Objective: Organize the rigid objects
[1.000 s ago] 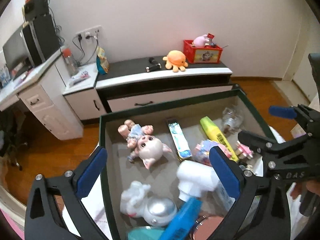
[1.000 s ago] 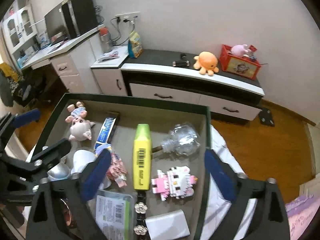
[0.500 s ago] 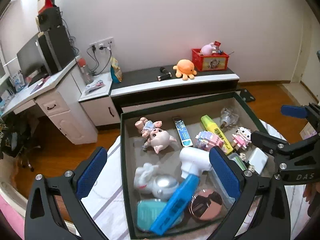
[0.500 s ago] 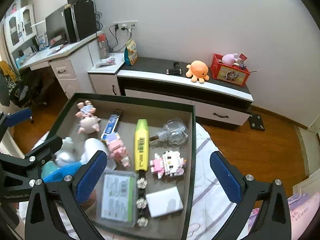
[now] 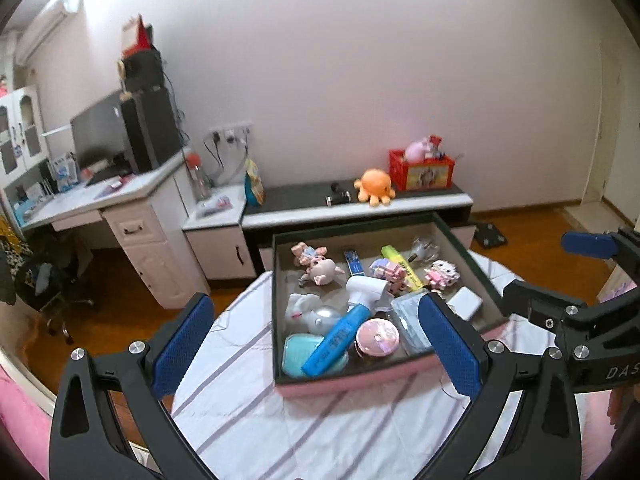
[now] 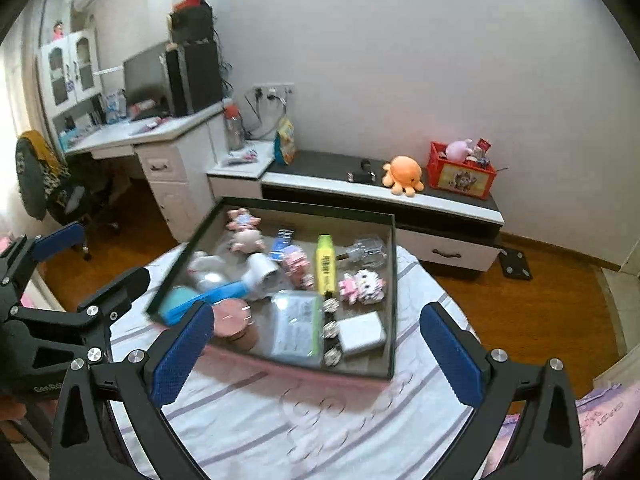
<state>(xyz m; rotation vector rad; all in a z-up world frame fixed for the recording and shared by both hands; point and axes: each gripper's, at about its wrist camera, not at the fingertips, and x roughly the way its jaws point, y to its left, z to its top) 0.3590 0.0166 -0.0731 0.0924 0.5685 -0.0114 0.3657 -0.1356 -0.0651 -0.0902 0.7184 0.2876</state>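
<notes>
Both my pairs of fingers spread wide, nothing between the blue pads. Left gripper (image 5: 316, 344) hangs above the striped white cloth (image 5: 304, 432), right gripper (image 6: 316, 344) likewise; each one shows in the other's view, left gripper at 9 o'clock of the right view, right gripper (image 5: 576, 280) at 3 o'clock of the left view.

Task things all sit in one dark-rimmed shallow box with a pink outer wall (image 5: 352, 380), lying on the cloth, apart from both grippers.

Inside, left view:
- one pink pig doll (image 5: 316, 266), at the box's 11 o'clock
- one white bunny figure (image 5: 298, 310), at 9 o'clock
- one white-and-blue handheld device (image 5: 348, 320), centre, lying across one teal oval case (image 5: 298, 354)
- one round pink compact (image 5: 377, 336), at 6 o'clock, just beside the device's blue handle
- one clear plastic packet (image 5: 408, 316), partly behind my right finger pad
- one white flat box (image 5: 466, 303), at 4 o'clock
- one yellow highlighter (image 5: 400, 266)
- two pink block figures, one (image 5: 386, 274) touching the highlighter, one cat-shaped (image 5: 440, 274) at 2 o'clock
- one clear glass bulb (image 5: 424, 246), far corner
- one blue striped strip (image 5: 354, 264), just beside the pig

Right view adds a row of three small flower-shaped pieces (image 6: 331, 328) between packet and white box.

Around: white desk (image 5: 100, 200) at 9 o'clock, low black-topped cabinet (image 5: 360, 200) behind the box with one orange octopus plush (image 5: 374, 186) and one red crate (image 5: 422, 168).
</notes>
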